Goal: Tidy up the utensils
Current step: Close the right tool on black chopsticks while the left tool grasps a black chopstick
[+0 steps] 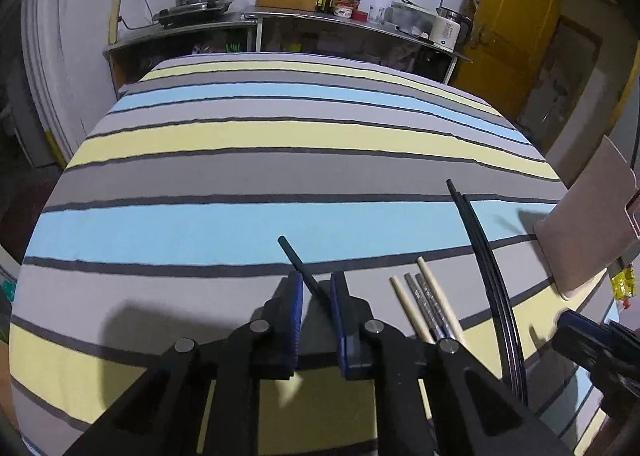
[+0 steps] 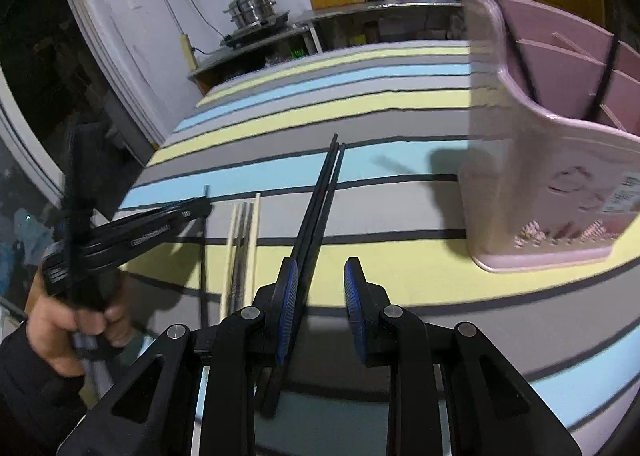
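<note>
I am holding my left gripper (image 1: 316, 296) low over the striped tablecloth (image 1: 240, 135), its blue pads (image 1: 294, 308) spread with a single dark chopstick (image 1: 298, 262) slanting up between them; whether either pad is touching it is hard to tell from the left wrist view, and the stick's near end is running out of sight under the jaws. My right gripper (image 2: 322, 296) is standing spread as well, pinching nothing, with a pair of black chopsticks (image 2: 320, 199) lying on the cloth just beside its left pad and passing beneath the mechanism, so their near ends are blurring into shadow. Between the two grippers a small bundle of pale wooden and grey metal chopsticks (image 1: 426, 306) is lying side by side, its lower ends cut off by my left gripper's body. The right wrist view is showing the pink utensil holder (image 2: 532, 191) standing on the cloth to the right, with dividers and a few sticks inside that are too blurred to count; the left wrist view is catching only one pale corner of it at the frame edge. My left hand (image 2: 60, 328) is appearing only in the right wrist view, smeared by motion.
</note>
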`<state>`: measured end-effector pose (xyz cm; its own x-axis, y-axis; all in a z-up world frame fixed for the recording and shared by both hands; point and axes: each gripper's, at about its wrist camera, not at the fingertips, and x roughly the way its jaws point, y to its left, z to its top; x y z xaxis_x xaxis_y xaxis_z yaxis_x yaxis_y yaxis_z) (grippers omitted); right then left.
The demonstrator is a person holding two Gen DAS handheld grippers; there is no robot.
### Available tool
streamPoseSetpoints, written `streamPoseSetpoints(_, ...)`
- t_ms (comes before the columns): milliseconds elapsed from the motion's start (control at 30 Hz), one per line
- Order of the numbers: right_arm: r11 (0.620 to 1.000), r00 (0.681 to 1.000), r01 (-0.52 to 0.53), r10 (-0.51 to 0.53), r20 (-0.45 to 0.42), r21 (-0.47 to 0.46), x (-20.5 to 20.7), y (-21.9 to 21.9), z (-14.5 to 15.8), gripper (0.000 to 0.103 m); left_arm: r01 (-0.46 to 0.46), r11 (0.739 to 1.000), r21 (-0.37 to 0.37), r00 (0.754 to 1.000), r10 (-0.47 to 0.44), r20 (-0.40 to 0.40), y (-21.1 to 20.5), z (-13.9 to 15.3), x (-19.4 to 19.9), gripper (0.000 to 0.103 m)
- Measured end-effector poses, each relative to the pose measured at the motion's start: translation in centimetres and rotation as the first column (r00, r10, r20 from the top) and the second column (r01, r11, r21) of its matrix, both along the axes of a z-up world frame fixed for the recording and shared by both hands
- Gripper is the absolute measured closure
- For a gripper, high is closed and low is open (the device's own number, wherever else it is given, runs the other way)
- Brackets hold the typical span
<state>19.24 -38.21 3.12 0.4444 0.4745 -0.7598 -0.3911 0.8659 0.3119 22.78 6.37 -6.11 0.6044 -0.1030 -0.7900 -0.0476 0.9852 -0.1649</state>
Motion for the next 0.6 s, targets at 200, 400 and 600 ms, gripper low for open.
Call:
streamPoseSetpoints(200, 0.999, 1.000, -0.006, 0.005, -0.019, -0.043, 2.2, 1.8, -1.6, 0.078, -0.066, 0.990, -0.121, 0.997, 0.062, -0.035, 1.2, 0.0, -2.0, 0.088)
streamPoseSetpoints(400, 0.997, 1.000, 0.008, -0.010, -0.020, -0.076, 3.1, 2.3, -2.2, 0.080, -0.106, 0.985, -0.137, 0.994, 0.101, -0.042, 0.3, -0.1, -2.9, 0.083)
streamPoseSetpoints(600, 0.995, 0.999, 0.030, -0.033, -0.024, -0.098, 3.0, 1.8, -2.1, 0.082, -0.110, 0.993, -0.049, 0.994, 0.109, -0.031, -2.0, 0.0, -2.7, 0.065)
